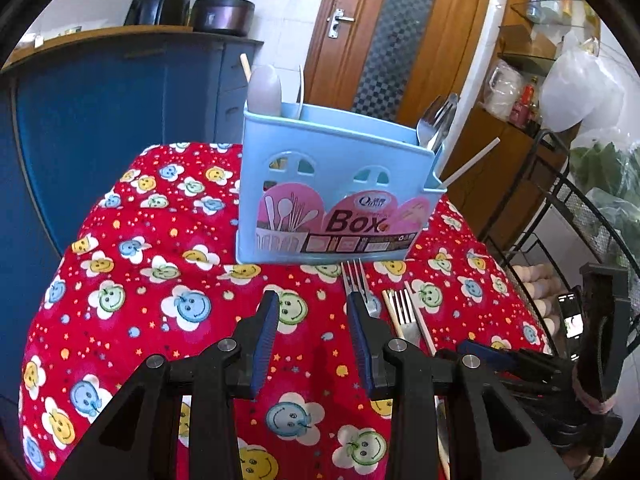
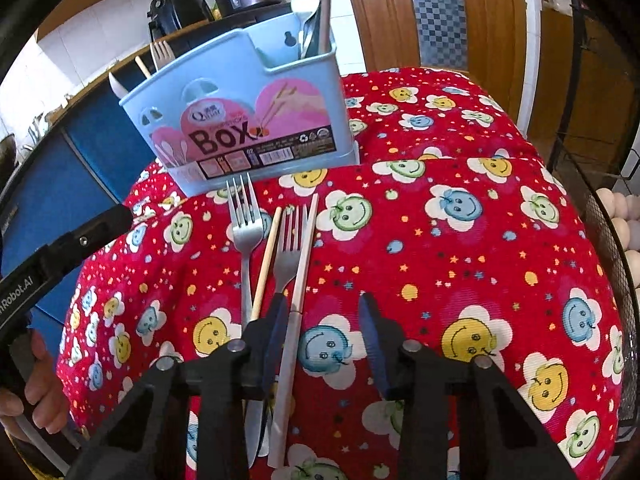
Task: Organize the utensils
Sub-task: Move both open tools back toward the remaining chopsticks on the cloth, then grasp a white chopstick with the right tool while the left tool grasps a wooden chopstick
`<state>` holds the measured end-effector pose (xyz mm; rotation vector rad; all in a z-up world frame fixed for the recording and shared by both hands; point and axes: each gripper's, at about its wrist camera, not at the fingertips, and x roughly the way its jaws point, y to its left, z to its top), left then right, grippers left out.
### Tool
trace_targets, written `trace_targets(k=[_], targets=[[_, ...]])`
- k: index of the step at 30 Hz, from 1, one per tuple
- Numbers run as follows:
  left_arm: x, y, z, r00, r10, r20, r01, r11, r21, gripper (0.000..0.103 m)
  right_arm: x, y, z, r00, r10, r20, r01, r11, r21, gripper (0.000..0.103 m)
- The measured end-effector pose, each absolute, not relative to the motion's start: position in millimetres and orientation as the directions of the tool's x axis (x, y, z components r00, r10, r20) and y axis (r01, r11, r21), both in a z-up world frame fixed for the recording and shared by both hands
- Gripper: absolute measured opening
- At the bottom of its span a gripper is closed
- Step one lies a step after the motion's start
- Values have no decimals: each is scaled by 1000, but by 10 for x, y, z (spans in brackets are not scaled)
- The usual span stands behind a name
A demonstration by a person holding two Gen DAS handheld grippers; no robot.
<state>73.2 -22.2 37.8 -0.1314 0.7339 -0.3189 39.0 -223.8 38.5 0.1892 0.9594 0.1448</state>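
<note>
Part done, by my read: blue utensil box [image 2: 256,108] already holds forks, spoons, chopsticks. Left before box: two forks [image 2: 246,228], two chopsticks [image 2: 267,256]. My left gripper [image 1: 314,312] and right gripper [image 2: 324,320] both spread, empty.

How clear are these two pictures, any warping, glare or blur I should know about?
Left wrist view: strong fisheye bend, the door and blue cabinet curve, dark corners; the utensil box label reads sharply; the white bag at right is washed out. Right wrist view: same bend, the box leans; forks on the tablecloth are crisp; even light, soft shadows.
</note>
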Motion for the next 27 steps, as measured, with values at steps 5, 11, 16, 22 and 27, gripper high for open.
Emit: trace_targets(k=[5, 11, 16, 22, 27], targets=[[725, -202, 335, 690, -338, -640, 236, 941, -242, 36, 388, -2169, 373, 562, 185, -806, -46, 980, 193, 38], [722, -195, 290, 680, -345, -647, 240, 938, -249, 36, 361, -2098, 331, 564, 144, -813, -52, 989, 140, 38], [728, -170, 271, 677, -349, -648, 237, 937, -258, 36, 338, -2108, 321, 564, 141, -814, -40, 989, 144, 39], [708, -171, 260, 672, -354, -651, 240, 935, -261, 36, 337, -2171, 317, 576, 130, -807, 0, 987, 159, 24], [697, -212, 259, 664, -360, -655, 253, 933, -256, 36, 347, -2290, 316, 582, 149, -799, 25, 979, 200, 9]])
